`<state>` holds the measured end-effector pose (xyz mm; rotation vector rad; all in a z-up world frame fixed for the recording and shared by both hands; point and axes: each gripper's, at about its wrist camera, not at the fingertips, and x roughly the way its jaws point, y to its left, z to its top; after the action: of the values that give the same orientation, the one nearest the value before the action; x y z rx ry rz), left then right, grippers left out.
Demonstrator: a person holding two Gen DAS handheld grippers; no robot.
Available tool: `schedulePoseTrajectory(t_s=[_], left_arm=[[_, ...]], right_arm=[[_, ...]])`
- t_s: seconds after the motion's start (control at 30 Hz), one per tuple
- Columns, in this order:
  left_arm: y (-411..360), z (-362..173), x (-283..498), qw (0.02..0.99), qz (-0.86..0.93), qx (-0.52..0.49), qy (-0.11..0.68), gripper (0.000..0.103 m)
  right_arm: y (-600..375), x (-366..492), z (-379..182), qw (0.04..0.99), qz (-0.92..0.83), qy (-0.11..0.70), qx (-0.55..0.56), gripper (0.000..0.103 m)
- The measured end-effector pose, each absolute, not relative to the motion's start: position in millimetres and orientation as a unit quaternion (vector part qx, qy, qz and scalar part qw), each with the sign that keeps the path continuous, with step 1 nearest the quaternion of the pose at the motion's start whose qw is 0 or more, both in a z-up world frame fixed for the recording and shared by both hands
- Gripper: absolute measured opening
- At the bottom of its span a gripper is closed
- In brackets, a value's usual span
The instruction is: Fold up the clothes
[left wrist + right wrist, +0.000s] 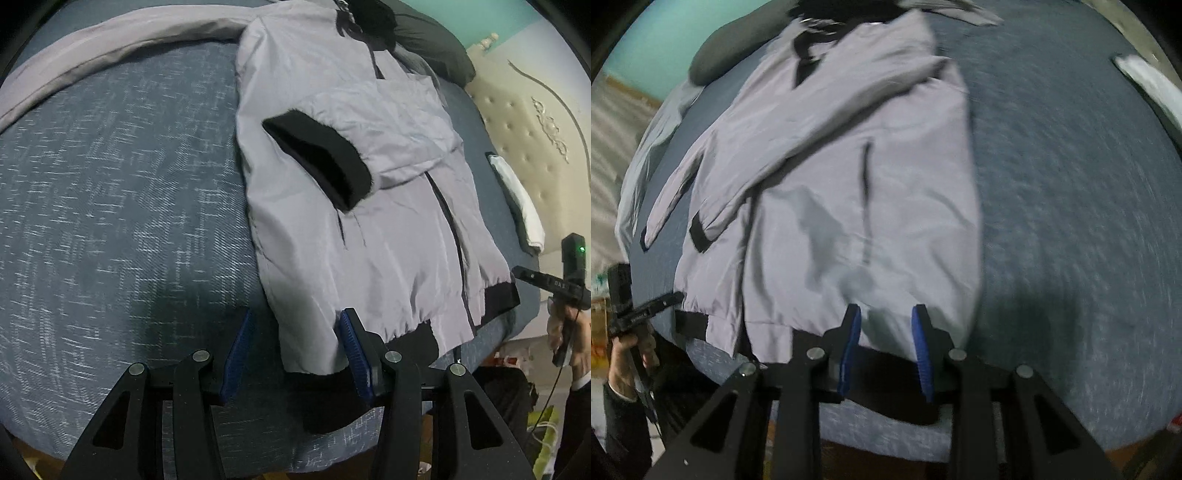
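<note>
Grey jacket [354, 229] lies flat on bed [122, 192], front up, w/ both sleeves crossed over chest; body not yet doubled over. Left gripper [295, 347] and right gripper [886, 350], jaws wide apart, gripping nothing, sit at black hem [886, 373], approx. halfway thru.

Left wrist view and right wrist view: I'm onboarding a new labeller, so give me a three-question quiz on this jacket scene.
1. True or false: the grey jacket lies on a blue bedspread.
2. The black cuff rests: A) on the jacket front, B) on the floor, C) on the white cloth.
3. Fill in: both the left hand-held gripper and the right hand-held gripper have jaws ____ at the black hem.

Key: 1 true; 2 A; 3 open.
</note>
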<state>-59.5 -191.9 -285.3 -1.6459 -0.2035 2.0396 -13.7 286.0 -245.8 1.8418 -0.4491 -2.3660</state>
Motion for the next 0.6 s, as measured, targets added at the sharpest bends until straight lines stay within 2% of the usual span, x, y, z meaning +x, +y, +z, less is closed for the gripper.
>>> schedulePoseTrajectory(t_s=[0.07,0.1,0.17,0.23,0.43,0.6], left_arm=[[-190.3,-285.8,-57.6,0.259,0.751,-0.604,-0.068,0.043],[-189.7,-285.3,-56.7,0.262,0.751,-0.602,-0.066,0.029],[-188.8,-282.4,-54.7,0.268,0.753,-0.598,-0.062,0.023],[-189.2,-276.6,-52.5,0.268,0.759,-0.591,-0.053,0.012],[-205.8,-261.4,-46.1,0.267,0.769,-0.578,-0.053,0.009],[-215.3,-270.4,-50.2,0.253,0.766,-0.588,-0.061,0.009]], right_arm=[[289.7,-12.1,-250.1,0.051,-0.776,-0.158,0.608,0.030],[291.2,-11.4,-252.2,0.050,-0.775,-0.163,0.609,0.032],[294.3,-10.1,-256.5,0.047,-0.772,-0.172,0.610,0.033],[297.4,-8.8,-260.8,0.044,-0.769,-0.182,0.612,0.033],[304.5,-6.2,-269.5,0.038,-0.763,-0.201,0.614,0.034],[309.9,-5.3,-270.3,0.033,-0.761,-0.207,0.614,0.034]])
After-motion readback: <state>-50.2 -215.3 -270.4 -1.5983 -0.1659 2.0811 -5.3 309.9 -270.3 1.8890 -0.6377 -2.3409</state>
